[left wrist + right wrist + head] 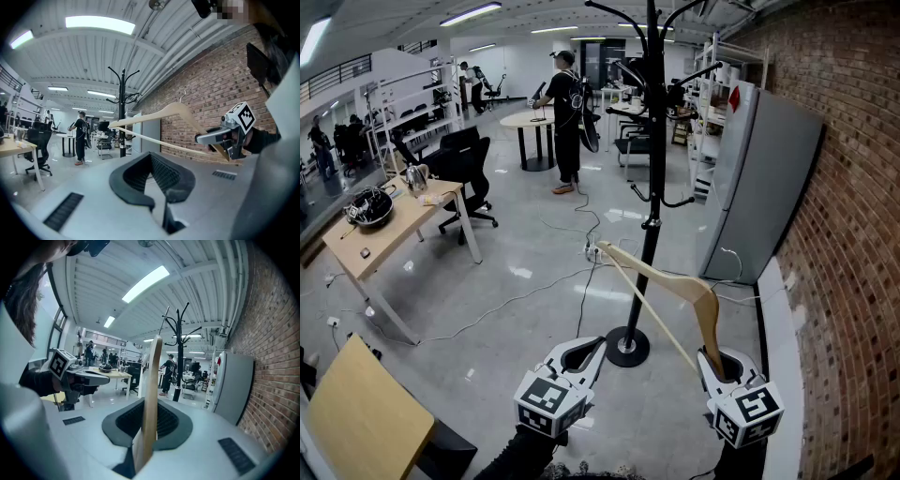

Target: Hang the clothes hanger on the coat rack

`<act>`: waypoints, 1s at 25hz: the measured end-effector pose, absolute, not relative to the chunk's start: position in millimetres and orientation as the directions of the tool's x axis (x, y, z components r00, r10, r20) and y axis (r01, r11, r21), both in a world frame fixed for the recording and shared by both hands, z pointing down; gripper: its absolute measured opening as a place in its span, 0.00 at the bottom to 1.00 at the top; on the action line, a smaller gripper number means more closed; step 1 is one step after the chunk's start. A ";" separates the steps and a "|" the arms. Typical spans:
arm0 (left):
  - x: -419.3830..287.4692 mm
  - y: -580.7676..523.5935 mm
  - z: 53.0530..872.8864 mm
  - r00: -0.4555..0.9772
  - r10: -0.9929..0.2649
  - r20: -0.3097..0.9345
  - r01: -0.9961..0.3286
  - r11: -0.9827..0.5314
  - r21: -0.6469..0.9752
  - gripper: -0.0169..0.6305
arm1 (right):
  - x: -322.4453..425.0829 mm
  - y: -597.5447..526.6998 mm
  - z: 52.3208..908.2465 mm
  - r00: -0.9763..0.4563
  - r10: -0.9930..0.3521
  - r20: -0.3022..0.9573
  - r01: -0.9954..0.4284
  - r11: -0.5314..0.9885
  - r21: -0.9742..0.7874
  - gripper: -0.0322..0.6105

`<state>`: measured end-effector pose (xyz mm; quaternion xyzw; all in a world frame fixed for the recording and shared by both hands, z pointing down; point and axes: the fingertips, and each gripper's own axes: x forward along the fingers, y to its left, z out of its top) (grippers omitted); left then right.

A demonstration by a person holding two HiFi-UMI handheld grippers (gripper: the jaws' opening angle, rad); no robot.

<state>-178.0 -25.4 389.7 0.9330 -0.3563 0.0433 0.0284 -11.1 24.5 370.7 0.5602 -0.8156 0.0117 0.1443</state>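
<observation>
Open-plan office workspace shown, desks [384, 239] and swivel chairs [467, 164] spread far left of the left claw [581, 354], strip lights [471, 13] overhead

Open floor [487, 375] is stretching left of the coat rack [654, 187]; a grey refrigerator [759, 187] and brick wall [853, 234] are crowding its right.

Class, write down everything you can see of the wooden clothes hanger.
The clothes hanger is pale bare wood: a curved shoulder piece, a straight bar beneath and a thin metal hook. The right gripper clamps one end, holding it in the air, tilted, its far end toward the black coat rack, not yet hung.
</observation>
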 end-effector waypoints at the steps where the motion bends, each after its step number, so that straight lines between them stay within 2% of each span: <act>1: -171.3 -28.1 388.9 0.737 -0.669 0.098 -0.674 -0.739 0.022 0.04 | -3.3 20.4 368.7 -0.333 -0.908 0.253 -0.914 0.377 0.148 0.12; 10: -124.0 -41.1 393.6 0.694 -0.710 0.123 -0.716 -0.698 0.007 0.04 | 45.6 -6.7 362.3 -0.409 -0.882 0.232 -0.881 0.448 0.149 0.12; 19: -110.1 -81.0 402.6 0.664 -0.734 0.141 -0.741 -0.671 -0.007 0.04 | 56.4 -48.1 368.9 -0.473 -0.855 0.212 -0.858 0.502 0.112 0.12; 25: -90.0 -136.5 396.5 0.673 -0.731 0.112 -0.735 -0.678 -0.013 0.04 | 74.9 -102.0 368.0 -0.460 -0.862 0.211 -0.860 0.492 0.135 0.12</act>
